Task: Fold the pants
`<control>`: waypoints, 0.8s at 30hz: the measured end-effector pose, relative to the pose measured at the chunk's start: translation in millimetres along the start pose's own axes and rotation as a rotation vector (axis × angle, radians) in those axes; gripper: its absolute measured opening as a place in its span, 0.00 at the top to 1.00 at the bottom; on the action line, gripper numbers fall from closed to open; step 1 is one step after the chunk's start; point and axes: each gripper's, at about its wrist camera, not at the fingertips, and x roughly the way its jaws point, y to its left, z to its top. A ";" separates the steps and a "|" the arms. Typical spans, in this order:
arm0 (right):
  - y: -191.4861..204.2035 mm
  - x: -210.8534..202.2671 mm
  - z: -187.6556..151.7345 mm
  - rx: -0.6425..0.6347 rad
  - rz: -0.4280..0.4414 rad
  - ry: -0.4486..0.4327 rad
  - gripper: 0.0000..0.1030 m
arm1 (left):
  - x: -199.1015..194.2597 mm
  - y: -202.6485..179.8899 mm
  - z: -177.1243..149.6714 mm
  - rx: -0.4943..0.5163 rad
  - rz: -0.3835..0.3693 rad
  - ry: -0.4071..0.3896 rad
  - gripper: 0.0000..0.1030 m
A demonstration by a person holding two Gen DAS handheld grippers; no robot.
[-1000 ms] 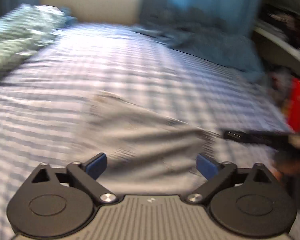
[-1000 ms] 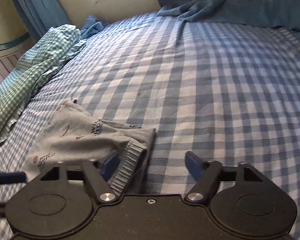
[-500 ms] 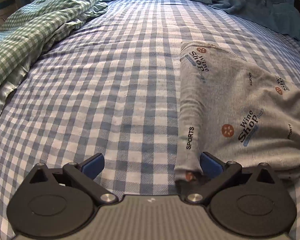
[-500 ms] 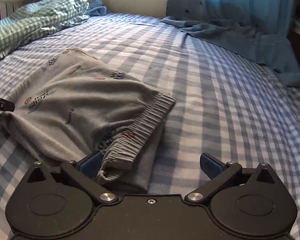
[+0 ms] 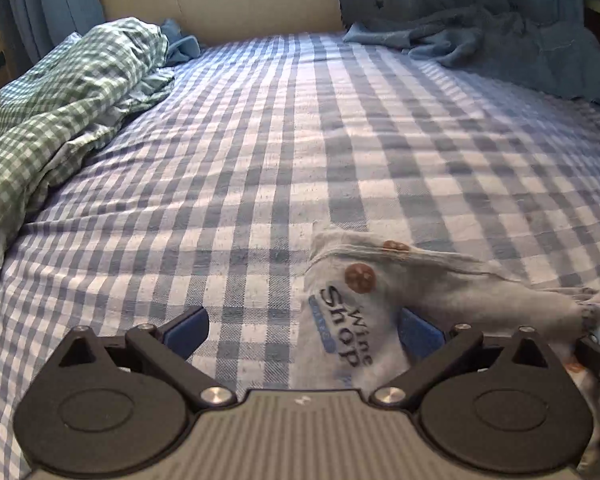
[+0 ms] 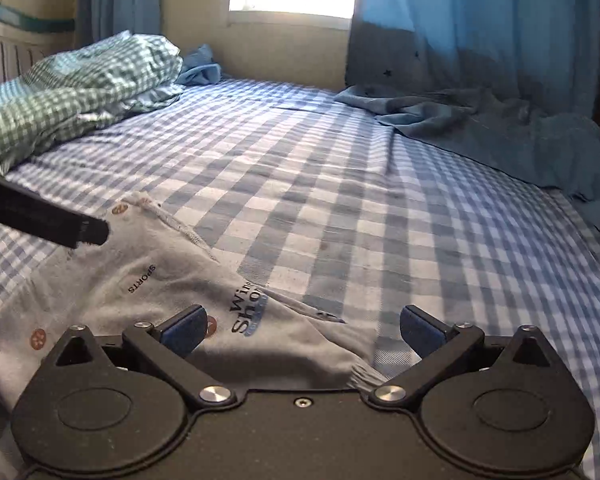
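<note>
Pants [image 6: 148,280] (grey, printed with "Wine Shop" and "SPORTS") lie rumpled on the blue checked bedsheet [image 6: 340,200]. Right gripper [image 6: 302,330] is spread wide over the fabric near the waistband, pinching nothing. Left gripper [image 5: 302,330] is spread apart too, one pant end between its fingers, unpinched.

My left gripper [image 5: 302,334] and right gripper [image 6: 302,330] match: black linkage arms, silver screws, blue pads [image 6: 184,330].
</note>
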 end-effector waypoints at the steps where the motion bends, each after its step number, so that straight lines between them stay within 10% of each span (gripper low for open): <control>1: -2.7 7.8 -2.4 -0.016 -0.037 0.005 0.01 | 8.8 5.8 -1.1 -0.015 -0.035 0.009 0.00; 4: -44.2 10.5 -21.2 0.057 -0.043 0.004 0.01 | 13.5 30.1 -2.1 -0.087 -0.142 0.021 0.00; 10: -78.1 -26.4 -25.9 0.148 -0.028 0.022 0.01 | -28.7 43.0 -15.8 -0.119 -0.097 0.043 0.01; 24: -18.6 -54.2 -79.6 0.255 0.038 0.176 0.01 | -61.3 38.5 -98.8 -0.110 -0.169 0.095 0.00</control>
